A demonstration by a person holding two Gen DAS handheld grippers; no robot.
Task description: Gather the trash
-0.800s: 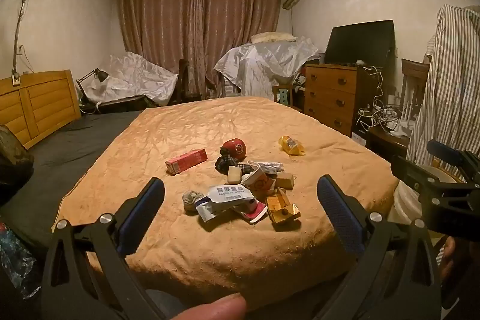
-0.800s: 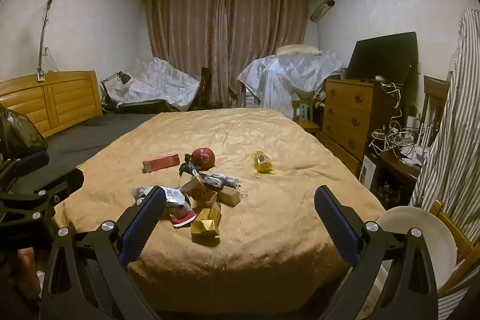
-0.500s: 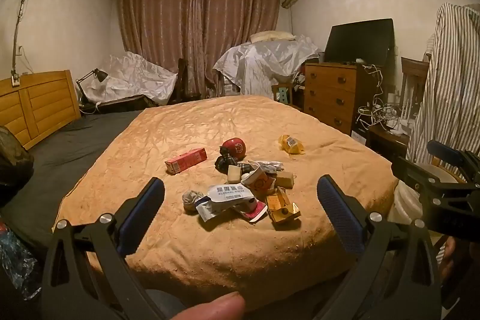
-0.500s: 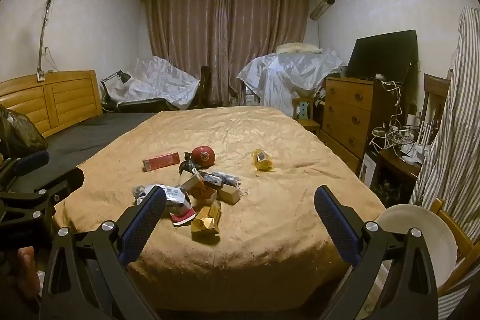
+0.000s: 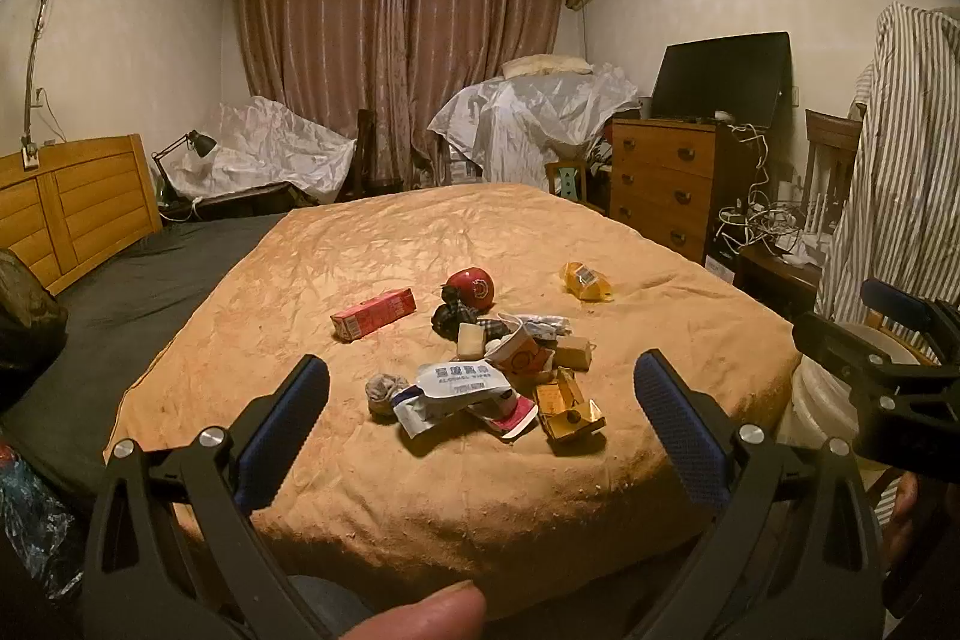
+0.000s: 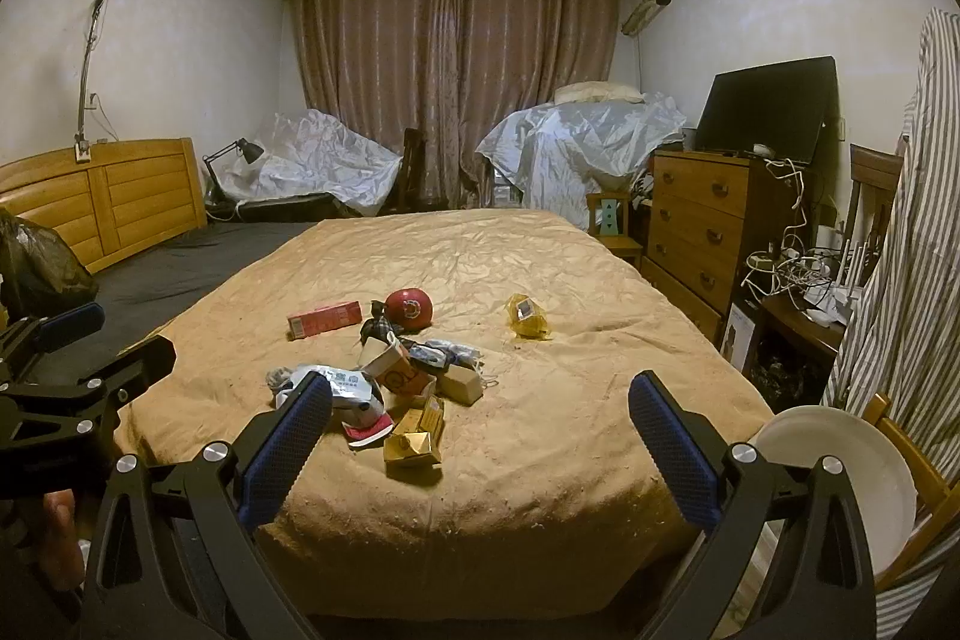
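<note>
A pile of trash lies on the tan bedspread (image 5: 420,244): a white wipes packet (image 5: 459,380), a paper cup (image 5: 519,355), a gold box (image 5: 567,403), a red box (image 5: 373,313), a red ball-like item (image 5: 474,287) and a yellow wrapper (image 5: 585,281). My left gripper (image 5: 480,421) is open and empty, held short of the bed's near edge. My right gripper (image 6: 480,427) is open and empty too, facing the same pile: gold box (image 6: 417,439), cup (image 6: 393,370), red box (image 6: 324,319), yellow wrapper (image 6: 527,317).
A white bucket (image 6: 840,478) stands at the bed's right corner, also in the left wrist view (image 5: 840,400). A wooden dresser (image 6: 699,226) with a TV, a striped shirt (image 6: 912,250) and cables stand at the right. A dark bag (image 6: 36,262) sits at the left.
Both grippers have shifted very slightly; the views are almost the same. The trash has not moved.
</note>
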